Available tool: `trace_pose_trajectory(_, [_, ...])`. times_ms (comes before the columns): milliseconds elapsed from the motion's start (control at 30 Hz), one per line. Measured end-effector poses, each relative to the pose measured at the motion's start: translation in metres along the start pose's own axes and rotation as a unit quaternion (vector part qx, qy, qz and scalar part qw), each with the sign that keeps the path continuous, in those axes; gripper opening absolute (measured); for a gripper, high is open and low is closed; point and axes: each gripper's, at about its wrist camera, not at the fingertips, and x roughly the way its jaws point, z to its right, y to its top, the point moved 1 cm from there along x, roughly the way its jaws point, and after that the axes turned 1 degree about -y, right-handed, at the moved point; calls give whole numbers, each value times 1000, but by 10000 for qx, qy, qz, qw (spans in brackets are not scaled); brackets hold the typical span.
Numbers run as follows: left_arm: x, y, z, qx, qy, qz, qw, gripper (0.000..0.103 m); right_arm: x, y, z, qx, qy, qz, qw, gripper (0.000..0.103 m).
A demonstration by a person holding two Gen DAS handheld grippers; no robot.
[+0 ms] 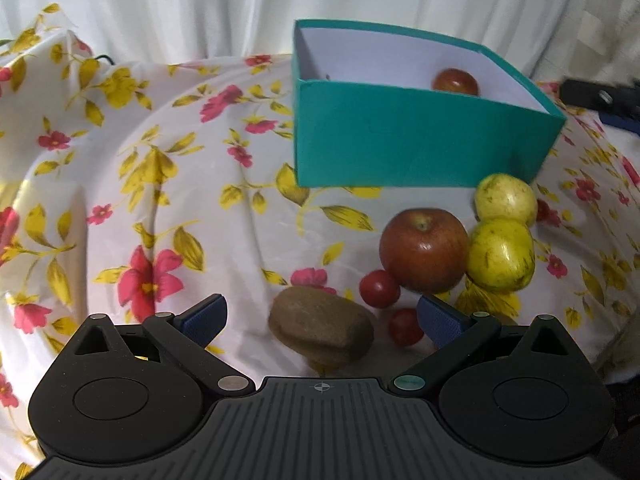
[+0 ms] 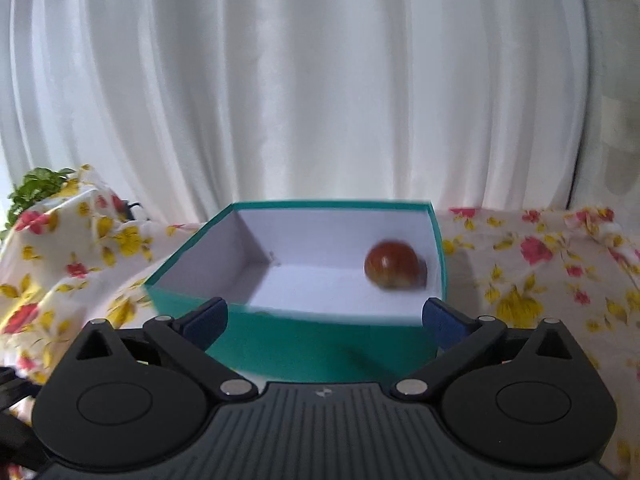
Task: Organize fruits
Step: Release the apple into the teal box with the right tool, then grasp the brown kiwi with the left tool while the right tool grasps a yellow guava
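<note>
1. A white curtain (image 2: 304,80) hangs behind a worktop draped in a flowered cloth (image 1: 160,184), the setting for a fruit-sorting job.
2. A teal box (image 1: 416,148) stands toward the far edge of the worktop, open at the top, evidently the place where the fruit is being gathered.
3. One red apple (image 2: 394,264) already lies inside the box, against its right-hand wall; its outline is blurred, so it may not have settled.
4. The right tongs (image 2: 324,314) hang just short of the box's near wall, jaws spread wide with nothing between them.
5. The left tongs (image 1: 320,320) tilt down over the loose fruit near the worktop's front edge, jaws apart and empty, a brown kiwi (image 1: 322,330) lying between them, likely the next pick.
6. A second red apple (image 1: 424,250) rests in front of the box, touching a yellow-green guava (image 1: 502,254); another guava (image 1: 506,198) sits just behind it.
7. Two cherry tomatoes (image 1: 379,289) lie beside the kiwi, one (image 1: 405,326) near the right-hand jaw.
</note>
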Motion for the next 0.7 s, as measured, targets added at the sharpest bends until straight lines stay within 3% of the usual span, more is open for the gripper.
trace_pose_trajectory(200, [7, -5, -2, 312, -84, -67, 9995, 103, -10, -31, 11, 694, 145, -622, 9955, 103])
trace_pose_trajectory(333, [11, -5, -7, 312, -110, -69, 9994, 102, -13, -46, 13, 893, -47, -785, 9929, 103])
trace_pose_trajectory(467, [21, -6, -9, 264, -299, -222, 9990, 86, -20, -53, 11, 772, -121, -806, 9937, 103])
trace_pose_trajectory(700, [36, -13, -15, 182, -414, -430, 9981, 76, -27, -64, 6, 799, -150, -864, 9929, 103])
